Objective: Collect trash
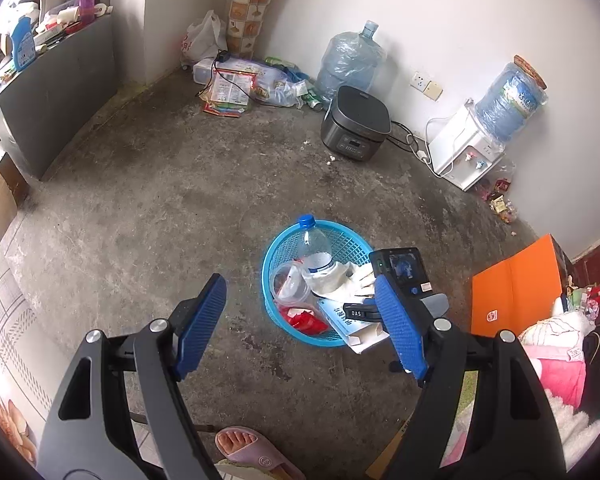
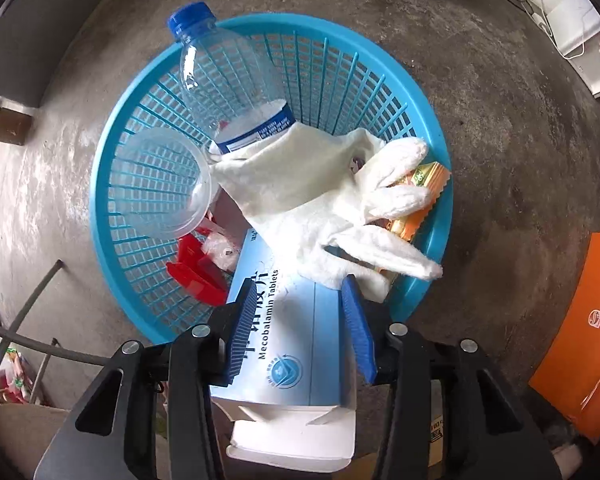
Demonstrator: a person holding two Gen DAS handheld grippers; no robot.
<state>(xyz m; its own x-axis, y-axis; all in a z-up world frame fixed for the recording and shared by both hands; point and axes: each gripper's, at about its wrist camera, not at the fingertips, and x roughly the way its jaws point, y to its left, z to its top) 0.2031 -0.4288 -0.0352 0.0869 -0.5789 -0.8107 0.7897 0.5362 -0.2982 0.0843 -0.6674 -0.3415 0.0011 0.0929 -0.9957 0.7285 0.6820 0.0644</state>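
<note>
A round blue mesh basket stands on the concrete floor and also shows in the left wrist view. In it lie a clear bottle with a blue cap, a clear plastic cup, a white glove, a red wrapper and an orange wrapper. My right gripper is shut on a blue and white tablet box whose far end rests over the basket's near rim. My left gripper is open and empty, above the floor just left of the basket.
A rice cooker, a water dispenser, a large water jug and bags of litter stand along the far wall. An orange board stands to the right. A foot in a pink slipper is at the bottom.
</note>
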